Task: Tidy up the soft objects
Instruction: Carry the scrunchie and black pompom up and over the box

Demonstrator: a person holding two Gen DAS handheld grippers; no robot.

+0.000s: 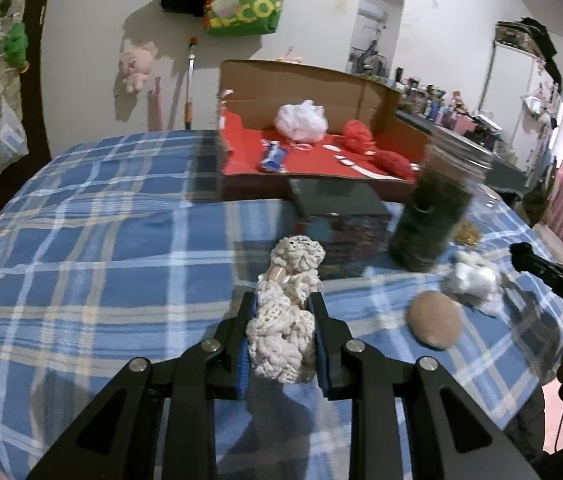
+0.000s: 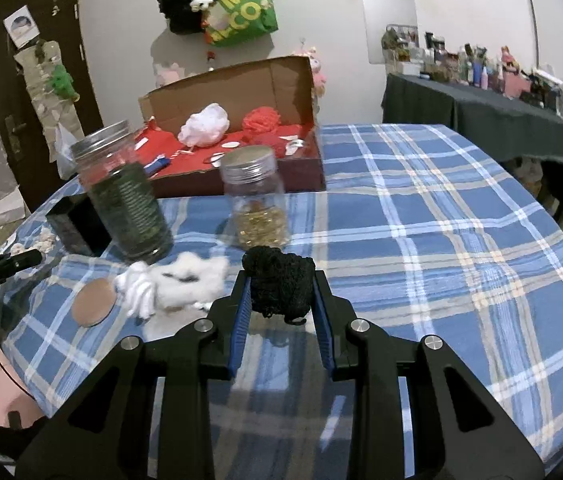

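left claw (image 1: 281, 312) gripping cream crochet bundle (image 1: 287, 320)

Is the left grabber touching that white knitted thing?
Touching. The left wrist view shows the left gripper with both blue pads pressed against the white crochet piece.

Two matte black grippers, left gripper (image 1: 281, 312) and right gripper (image 2: 281, 300), alike in build. Flat angular linkage arms with triangular cut-outs, round silver screws at the pivots, blue ribbed pads (image 2: 241, 320) lining the fingers' inner faces.
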